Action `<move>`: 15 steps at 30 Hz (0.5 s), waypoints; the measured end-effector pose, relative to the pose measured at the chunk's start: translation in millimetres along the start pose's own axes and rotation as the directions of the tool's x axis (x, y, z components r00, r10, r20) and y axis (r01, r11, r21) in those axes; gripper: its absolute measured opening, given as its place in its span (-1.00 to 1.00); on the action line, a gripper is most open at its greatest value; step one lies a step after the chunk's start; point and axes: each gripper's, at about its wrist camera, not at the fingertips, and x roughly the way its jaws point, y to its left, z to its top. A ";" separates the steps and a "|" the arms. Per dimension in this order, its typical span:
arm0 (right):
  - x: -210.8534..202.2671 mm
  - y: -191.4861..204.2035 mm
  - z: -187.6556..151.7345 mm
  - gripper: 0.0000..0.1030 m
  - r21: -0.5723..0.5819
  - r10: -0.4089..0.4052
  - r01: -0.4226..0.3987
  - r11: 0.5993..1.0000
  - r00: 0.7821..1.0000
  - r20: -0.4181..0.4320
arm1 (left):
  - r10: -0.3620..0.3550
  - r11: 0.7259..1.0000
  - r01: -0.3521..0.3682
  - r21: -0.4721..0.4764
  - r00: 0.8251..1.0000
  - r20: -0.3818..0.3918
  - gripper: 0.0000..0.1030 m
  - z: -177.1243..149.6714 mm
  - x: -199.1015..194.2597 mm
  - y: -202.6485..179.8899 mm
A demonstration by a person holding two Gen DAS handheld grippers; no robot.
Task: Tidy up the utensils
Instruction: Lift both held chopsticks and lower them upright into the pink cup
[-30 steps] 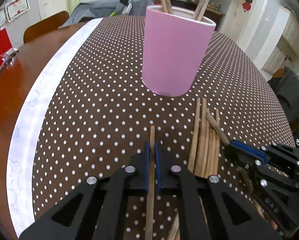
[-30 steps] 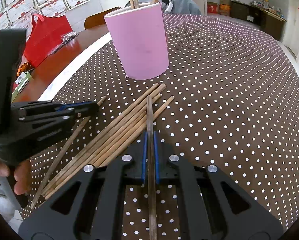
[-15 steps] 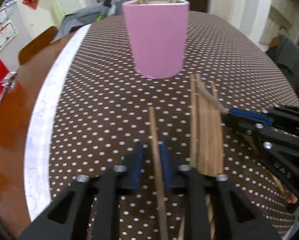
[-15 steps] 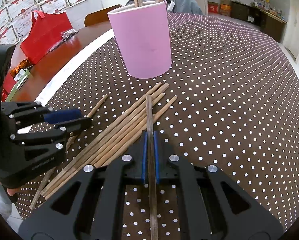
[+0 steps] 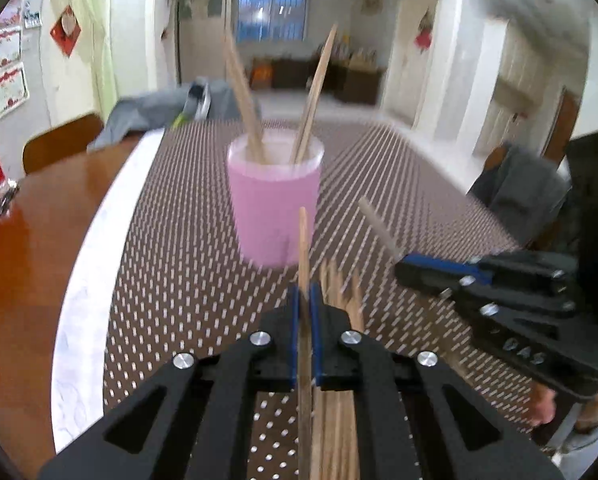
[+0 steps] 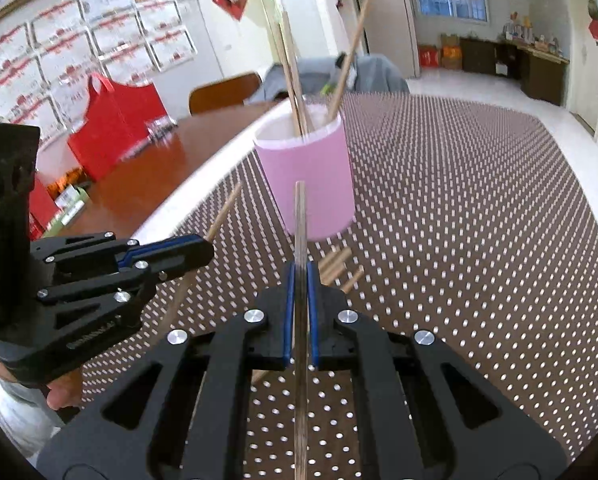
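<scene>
Our left gripper (image 5: 304, 300) and right gripper (image 6: 300, 280), fingers pinched shut on one thin wooden chopstick (image 5: 303, 248) each, have lifted both off the dotted brown tabletop (image 5: 187, 264). Ahead of the fingers waits the pink cylindrical holder (image 5: 275, 208); the second chopstick (image 6: 300, 224) looks ready to drop in too.

Home dining room — polka-dot tablecloth (image 6: 479, 208), certificates (image 6: 111, 28).

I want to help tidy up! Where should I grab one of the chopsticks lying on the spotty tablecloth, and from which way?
Probably take one of the loose chopsticks near its end, coming from above with a claw finger on each long side. They lie flat and close together beside the pink cup, so an outer one is easiest. Both claws already pinch a chopstick that way.
</scene>
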 end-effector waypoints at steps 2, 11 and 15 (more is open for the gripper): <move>-12.6 2.4 8.8 -0.87 -0.001 0.014 -0.014 1.000 0.999 0.048 | -0.018 1.000 0.018 0.000 0.998 0.055 -0.88 7.8 -14.4 -2.3; -52.2 22.4 52.5 -0.87 -0.039 0.048 -0.040 0.998 0.974 0.222 | -0.079 0.997 0.068 0.048 0.959 0.273 -0.88 57.6 -61.4 -14.3; -63.1 29.1 76.5 -0.87 -0.046 0.056 -0.045 0.998 0.954 0.295 | -0.075 0.997 0.069 0.030 0.939 0.337 -0.88 75.7 -71.4 -11.4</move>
